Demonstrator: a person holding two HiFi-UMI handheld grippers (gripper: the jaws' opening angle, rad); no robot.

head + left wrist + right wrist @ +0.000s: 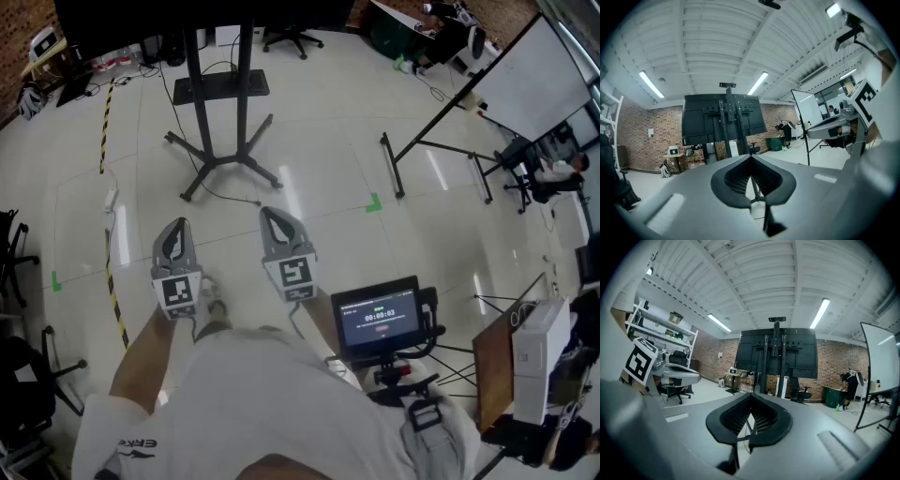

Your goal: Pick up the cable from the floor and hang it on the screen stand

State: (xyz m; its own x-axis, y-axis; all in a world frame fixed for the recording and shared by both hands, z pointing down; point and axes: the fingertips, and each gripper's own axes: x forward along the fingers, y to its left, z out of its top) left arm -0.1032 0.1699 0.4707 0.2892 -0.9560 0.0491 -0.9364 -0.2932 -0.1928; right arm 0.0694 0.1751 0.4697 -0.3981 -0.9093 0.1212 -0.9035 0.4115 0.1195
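Note:
The black screen stand (220, 112) rises from splayed legs on the pale tiled floor, ahead of me. A thin dark cable (234, 198) trails on the floor from its base towards my right gripper. My left gripper (176, 227) and right gripper (269, 216) are held side by side above the floor, short of the stand, both shut with nothing in them. In the left gripper view the shut left gripper (751, 158) points at the screen stand (726, 122). The right gripper view shows the shut right gripper (750, 395) facing the screen stand (776, 352) too.
A yellow-black striped strip (106, 122) and a white power strip (111, 198) lie on the left. A whiteboard (530, 84) on black legs (394, 164) stands at the right. A small monitor (380, 319) sits at my chest; a board and box (525, 361) stand to my right.

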